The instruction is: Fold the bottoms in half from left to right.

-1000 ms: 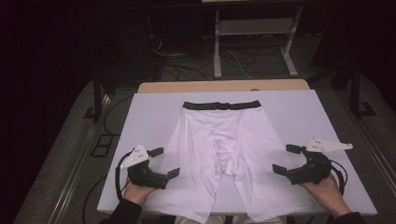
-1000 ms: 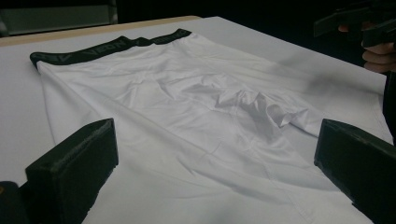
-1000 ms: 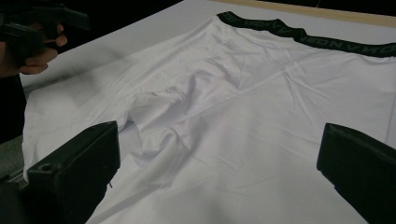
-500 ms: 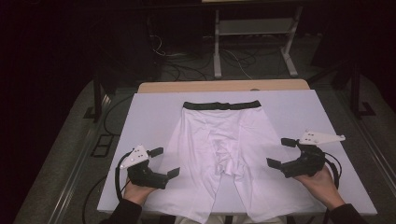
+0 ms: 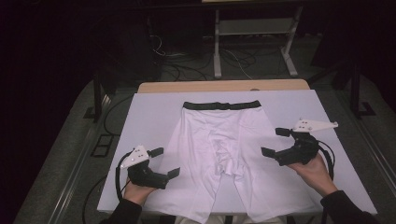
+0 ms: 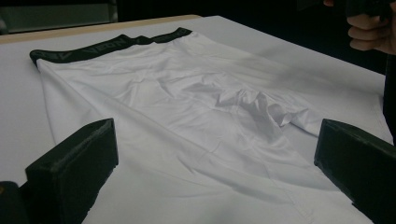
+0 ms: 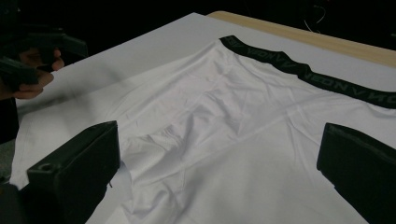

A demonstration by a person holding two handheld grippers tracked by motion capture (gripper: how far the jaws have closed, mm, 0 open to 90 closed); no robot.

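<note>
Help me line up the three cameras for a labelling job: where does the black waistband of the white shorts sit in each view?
High view: the black waistband lies across the upper middle, at the far end of the white shorts.
Left gripper view: the waistband runs along the upper left, beyond the open jaws.
Right gripper view: the waistband slants from top centre to the right edge.
Shared landmark: the wrinkled crotch seam, mid-garment in all three.
</note>
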